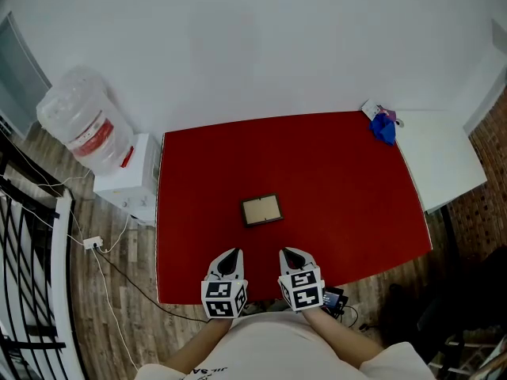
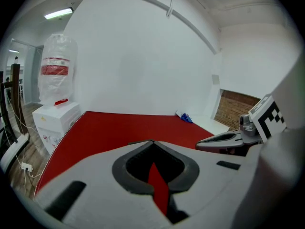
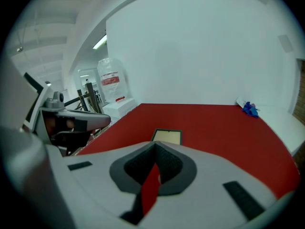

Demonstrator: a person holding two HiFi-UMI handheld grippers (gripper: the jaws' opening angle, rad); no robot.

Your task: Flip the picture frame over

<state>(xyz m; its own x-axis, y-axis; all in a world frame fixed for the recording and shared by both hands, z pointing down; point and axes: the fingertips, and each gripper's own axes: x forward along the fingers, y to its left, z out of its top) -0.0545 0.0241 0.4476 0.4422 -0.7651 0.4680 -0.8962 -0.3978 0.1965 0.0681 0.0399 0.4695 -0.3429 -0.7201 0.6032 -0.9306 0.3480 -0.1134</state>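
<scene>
Your left gripper (image 1: 230, 255) and right gripper (image 1: 292, 253) were pressed together, empty, held near the table (image 1: 348, 180) edge, leaving the flat picture frame (image 1: 261, 210) free.

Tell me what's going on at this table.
A person stands at the near edge of the red table with a gripper in each hand. The left gripper and right gripper are both shut and empty, just short of the picture frame. The frame lies flat mid-table, untouched, its beige panel facing up. It has not been flipped yet.
</scene>
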